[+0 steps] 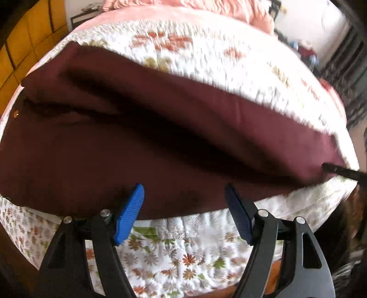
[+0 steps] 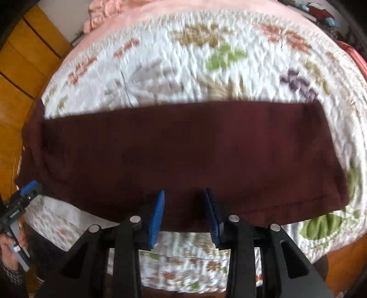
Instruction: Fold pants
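pants (image 2: 183,155): dark maroon cloth, matt, smooth woven look; a row of stitching shows along the hem at the right end; a small shiny metal button (image 1: 16,112) sits near the waist end.
quilt (image 2: 174,73): white cloth with printed flowers, puckered and rough from the quilting, matt.
pink blanket (image 1: 206,6): soft cloth at the far edge of the bed, ruffled.
left gripper (image 1: 184,211): matt black plastic arms, shiny round metal pins, blue ribbed pads (image 1: 129,213) that look like rubber.
right gripper (image 2: 184,215): same matt black arms, metal pins, blue ribbed pads (image 2: 157,220).
wall panels (image 2: 20,66): yellow-brown, smooth, look like wood.
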The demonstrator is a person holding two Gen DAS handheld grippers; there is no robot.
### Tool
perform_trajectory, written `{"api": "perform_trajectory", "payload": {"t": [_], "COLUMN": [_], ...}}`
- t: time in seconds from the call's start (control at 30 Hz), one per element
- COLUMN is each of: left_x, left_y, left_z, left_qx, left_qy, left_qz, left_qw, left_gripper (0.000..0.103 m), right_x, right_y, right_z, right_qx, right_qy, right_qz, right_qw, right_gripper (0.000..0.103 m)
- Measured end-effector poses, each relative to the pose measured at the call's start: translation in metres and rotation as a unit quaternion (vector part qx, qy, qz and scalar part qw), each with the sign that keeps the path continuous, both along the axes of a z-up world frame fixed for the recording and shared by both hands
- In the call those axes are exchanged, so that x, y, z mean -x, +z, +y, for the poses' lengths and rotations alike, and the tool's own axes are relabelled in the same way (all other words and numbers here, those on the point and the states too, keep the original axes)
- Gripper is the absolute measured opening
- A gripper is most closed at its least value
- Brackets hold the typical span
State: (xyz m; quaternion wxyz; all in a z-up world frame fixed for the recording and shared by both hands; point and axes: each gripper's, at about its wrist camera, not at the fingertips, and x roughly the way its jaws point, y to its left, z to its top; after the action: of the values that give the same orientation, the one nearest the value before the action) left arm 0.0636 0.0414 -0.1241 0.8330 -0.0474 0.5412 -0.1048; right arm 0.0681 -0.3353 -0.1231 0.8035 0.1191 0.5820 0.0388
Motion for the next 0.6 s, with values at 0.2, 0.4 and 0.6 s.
{"api": "perform_trajectory", "payload": {"t": [0.2, 0.4, 0.6], "left_x": [-0.054, -0.129, -0.194], "left_y": [0.055, 0.058, 0.049], "left_z": [0.032, 0.039, 0.027], "left_qx": [0.001, -0.081, -0.202], "left_qy": [0.09, 0.17, 0.173], "left_qz": [0.015, 0.103, 0.149], "left_qw": [0.9959, 0.9769, 0.9522], "left_gripper": [0.09, 0.09, 0.09], "right_x": [-0.019, -0.038, -0.031], "right_y": [0.034, -0.004, -0.023], "right_z": [0.067, 0.121, 0.13], "right_qx": [-0.072, -0.024, -0.009], "right_qy": [0.079, 0.11, 0.118], "right_qz": [-0.035, 0.01, 0.012], "right_qw": [0.994, 0.994, 0.993], "right_gripper": [0.037, 0.037, 0.041]}}
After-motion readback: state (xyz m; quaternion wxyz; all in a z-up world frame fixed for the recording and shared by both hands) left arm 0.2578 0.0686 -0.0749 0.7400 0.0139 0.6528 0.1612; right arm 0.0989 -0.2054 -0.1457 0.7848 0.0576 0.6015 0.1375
